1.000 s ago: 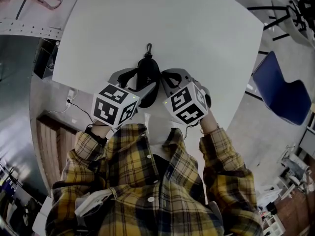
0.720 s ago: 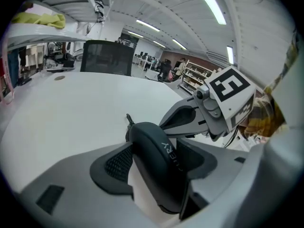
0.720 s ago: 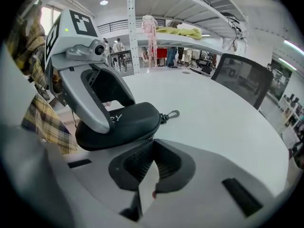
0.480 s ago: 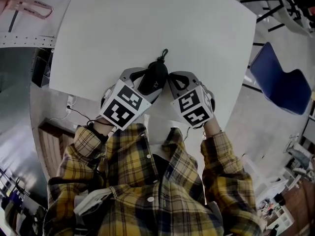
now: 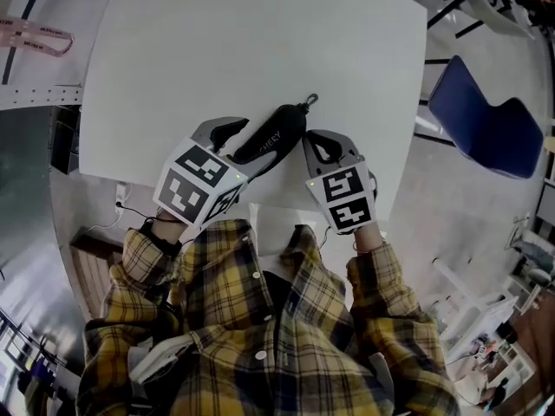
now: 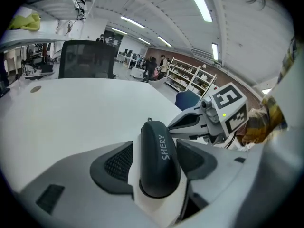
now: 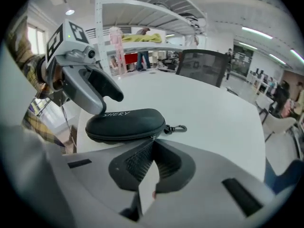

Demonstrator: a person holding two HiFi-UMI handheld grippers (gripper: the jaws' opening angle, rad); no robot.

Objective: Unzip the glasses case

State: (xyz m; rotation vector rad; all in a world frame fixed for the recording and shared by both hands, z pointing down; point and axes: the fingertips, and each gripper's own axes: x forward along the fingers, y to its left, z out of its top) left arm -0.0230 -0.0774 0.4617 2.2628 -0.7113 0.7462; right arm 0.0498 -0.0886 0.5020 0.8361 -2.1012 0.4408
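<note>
A black zipped glasses case [image 5: 276, 134] marked SHERY lies near the white table's [image 5: 260, 42] front edge, its clip [image 5: 306, 105] pointing to the far right. My left gripper [image 5: 243, 150] is shut on the case's near end; in the left gripper view the case [image 6: 159, 156] fills the gap between the jaws. My right gripper [image 5: 314, 147] sits against the case's right side. In the right gripper view its jaws [image 7: 153, 144] are closed together, their tips meeting at the small zipper pull [image 7: 153, 137] on the case's seam [image 7: 126, 125]. The zip looks closed.
A blue chair [image 5: 486, 120] stands off the table's right side. A pink lanyard [image 5: 35, 35] lies on the neighbouring desk at far left. A dark office chair [image 6: 88, 61] stands beyond the table's far edge. The person's plaid sleeves are just behind both grippers.
The case has swung clockwise, from pointing straight away to pointing far right. My left gripper has shifted left with it; the right gripper has stayed at the case's side.
</note>
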